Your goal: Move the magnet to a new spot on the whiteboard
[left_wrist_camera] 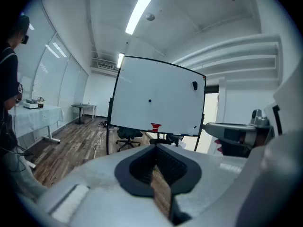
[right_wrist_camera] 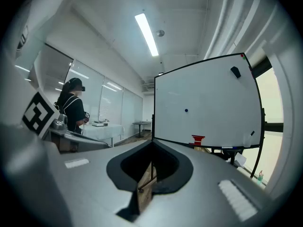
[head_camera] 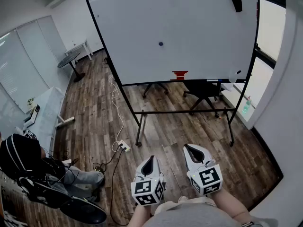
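A small dark blue magnet point(head_camera: 160, 44) sticks near the middle of the white whiteboard point(head_camera: 199, 27), which stands on a black wheeled frame across the wooden floor. The magnet point(left_wrist_camera: 149, 100) also shows in the left gripper view, and the magnet point(right_wrist_camera: 186, 110) in the right gripper view. Both grippers are held low in front of me, well short of the board. My left gripper point(head_camera: 150, 160) has its jaws together with nothing between them, and so does my right gripper point(head_camera: 191, 149). Each points at the board, roughly level.
A black eraser point(head_camera: 236, 4) sits at the board's top right, and a red object point(head_camera: 180, 74) on its tray. Office chairs point(head_camera: 203, 91) stand behind the board. A power strip with cable point(head_camera: 124, 147) lies on the floor. A person point(right_wrist_camera: 73, 105) stands by a white table at the left.
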`<state>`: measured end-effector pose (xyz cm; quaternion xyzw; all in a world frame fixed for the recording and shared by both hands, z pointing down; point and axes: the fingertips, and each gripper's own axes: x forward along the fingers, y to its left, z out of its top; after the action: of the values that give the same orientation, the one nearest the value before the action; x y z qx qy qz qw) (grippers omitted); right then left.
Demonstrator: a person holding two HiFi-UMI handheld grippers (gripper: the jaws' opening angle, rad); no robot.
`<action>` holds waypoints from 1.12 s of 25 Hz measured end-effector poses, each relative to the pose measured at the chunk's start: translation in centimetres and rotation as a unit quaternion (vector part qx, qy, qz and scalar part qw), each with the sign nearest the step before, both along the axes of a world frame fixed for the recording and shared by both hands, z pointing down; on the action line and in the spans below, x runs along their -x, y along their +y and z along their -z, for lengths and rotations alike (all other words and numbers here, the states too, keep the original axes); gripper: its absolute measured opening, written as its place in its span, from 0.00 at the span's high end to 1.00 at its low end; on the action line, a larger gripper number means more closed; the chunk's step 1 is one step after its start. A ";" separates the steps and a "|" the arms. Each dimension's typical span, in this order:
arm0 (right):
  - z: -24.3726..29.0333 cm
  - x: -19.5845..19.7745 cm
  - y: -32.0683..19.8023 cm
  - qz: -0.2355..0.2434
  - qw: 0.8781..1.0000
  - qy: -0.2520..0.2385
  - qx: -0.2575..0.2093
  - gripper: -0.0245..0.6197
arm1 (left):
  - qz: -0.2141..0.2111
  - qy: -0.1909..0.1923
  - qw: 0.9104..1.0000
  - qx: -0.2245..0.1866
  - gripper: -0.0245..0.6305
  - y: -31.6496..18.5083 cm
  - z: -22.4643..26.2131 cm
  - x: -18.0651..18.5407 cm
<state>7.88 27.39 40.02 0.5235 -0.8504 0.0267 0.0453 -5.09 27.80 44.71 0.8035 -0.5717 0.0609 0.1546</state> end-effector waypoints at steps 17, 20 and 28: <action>0.2 -0.1 0.8 -0.001 1.000 0.002 -0.007 0.96 | -0.003 0.005 1.000 -0.006 0.96 0.7 0.3 0.0; 0.0 0.2 0.9 0.008 1.000 -0.001 -0.005 0.96 | -0.002 0.004 1.000 -0.007 0.96 0.9 0.4 0.0; -0.3 -0.1 0.9 0.010 1.000 0.004 -0.004 0.96 | 0.004 0.001 1.000 -0.008 0.96 1.3 0.5 -0.1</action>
<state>7.98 28.25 40.27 0.5150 -0.8557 0.0210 0.0469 -4.96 29.07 44.21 0.8025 -0.5752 0.0549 0.1487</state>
